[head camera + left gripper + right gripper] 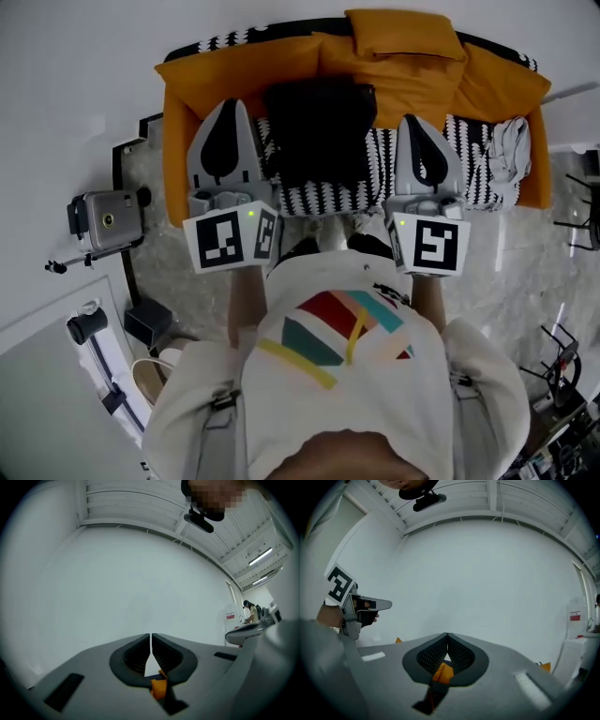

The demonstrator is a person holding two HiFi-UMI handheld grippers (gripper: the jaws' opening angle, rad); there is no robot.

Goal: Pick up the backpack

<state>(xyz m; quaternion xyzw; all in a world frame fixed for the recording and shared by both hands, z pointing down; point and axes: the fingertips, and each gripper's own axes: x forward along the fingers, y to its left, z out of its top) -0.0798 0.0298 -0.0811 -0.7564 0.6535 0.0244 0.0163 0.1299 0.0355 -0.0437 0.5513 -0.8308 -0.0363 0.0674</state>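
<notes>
The left gripper (229,108) and right gripper (416,122) are both closed on nothing (tips pressed together), held level over the orange sofa (178,103). The black backpack (317,131) lies on its seat, between the 2 grippers.

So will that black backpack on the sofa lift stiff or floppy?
Probably floppy: the black backpack looks like soft fabric with rounded edges, so it would likely sag from one grip point. Weight is hard to judge; its contents aren't visible. Resting on the patterned cover of the sofa, it seems unlikely to roll.
</notes>
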